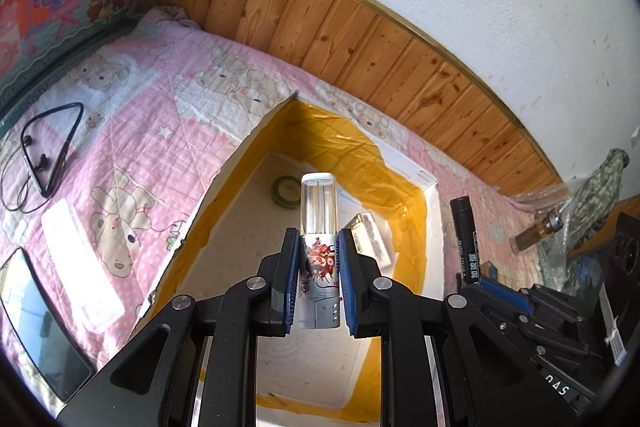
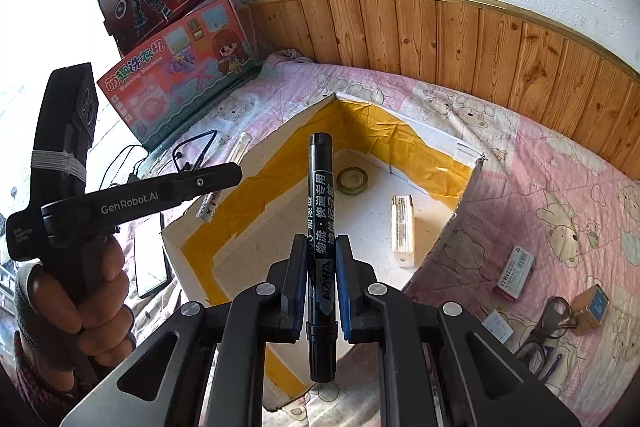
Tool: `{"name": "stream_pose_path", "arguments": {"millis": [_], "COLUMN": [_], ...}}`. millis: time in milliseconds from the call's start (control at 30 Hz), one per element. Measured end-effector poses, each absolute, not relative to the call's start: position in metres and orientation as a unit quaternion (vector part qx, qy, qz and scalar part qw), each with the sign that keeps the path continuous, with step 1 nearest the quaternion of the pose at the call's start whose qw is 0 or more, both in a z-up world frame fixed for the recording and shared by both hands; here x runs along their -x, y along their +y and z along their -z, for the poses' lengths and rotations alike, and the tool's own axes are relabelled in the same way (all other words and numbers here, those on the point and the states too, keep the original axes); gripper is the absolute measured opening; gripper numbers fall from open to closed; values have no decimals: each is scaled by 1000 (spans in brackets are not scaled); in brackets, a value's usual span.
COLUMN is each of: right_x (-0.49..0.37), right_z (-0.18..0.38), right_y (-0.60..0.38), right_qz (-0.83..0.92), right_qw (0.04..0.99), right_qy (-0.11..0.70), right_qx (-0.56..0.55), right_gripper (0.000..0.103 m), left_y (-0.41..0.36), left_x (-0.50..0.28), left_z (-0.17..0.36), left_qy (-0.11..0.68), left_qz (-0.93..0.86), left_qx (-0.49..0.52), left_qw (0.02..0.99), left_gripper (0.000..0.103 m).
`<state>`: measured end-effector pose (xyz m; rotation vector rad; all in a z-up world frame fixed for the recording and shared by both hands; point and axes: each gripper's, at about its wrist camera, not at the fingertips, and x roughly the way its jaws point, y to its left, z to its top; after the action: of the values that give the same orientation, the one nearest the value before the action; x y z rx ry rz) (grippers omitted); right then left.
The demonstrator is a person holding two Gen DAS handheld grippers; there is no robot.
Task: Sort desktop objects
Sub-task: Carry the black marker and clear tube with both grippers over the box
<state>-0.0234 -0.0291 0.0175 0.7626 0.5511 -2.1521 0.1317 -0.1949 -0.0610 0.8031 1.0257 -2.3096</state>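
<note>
Pink bear quilt – left gripper (image 1: pixel 319 259) jaws clamp cartoon-printed tube (image 1: pixel 319 255); right gripper (image 2: pixel 322 261) jaws clamp "AOWA" marker (image 2: pixel 321 227).

Two wrist fisheyes, close above, both facing the same foam box (image 1: pixel 224 183) (image 2: pixel 188 223)

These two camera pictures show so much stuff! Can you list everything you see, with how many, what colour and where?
Foam box: one, white with yellow tape, on the pink bedspread.
Tape roll: one, greenish, inside the box.
Lighter: one, pale, inside the box.
Toy boxes: two, stacked at the far corner.
Neckband earphones: one, black, on the bedspread.
Tablet: one, dark, beside the box.
Glasses: one pair, dark, near edge.
Small tin: one, gold and blue.
Clear-capped tube: one, held by left gripper.
Marker: one, black, held by right gripper.
</note>
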Motion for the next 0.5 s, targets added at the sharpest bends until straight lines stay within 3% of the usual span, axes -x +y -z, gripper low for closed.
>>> {"name": "stream_pose_path", "arguments": {"millis": [500], "right_x": [60], "right_z": [15], "right_y": [-71], "right_qz": [841], "right_qw": [339], "right_qy": [239], "right_qx": [-347], "right_gripper": [14], "left_y": [-206], "left_x": [-112], "left_z": [81], "left_qy": [318], "left_qz": [833], "left_qx": [-351], "left_qw": [285], "left_gripper": [19]}}
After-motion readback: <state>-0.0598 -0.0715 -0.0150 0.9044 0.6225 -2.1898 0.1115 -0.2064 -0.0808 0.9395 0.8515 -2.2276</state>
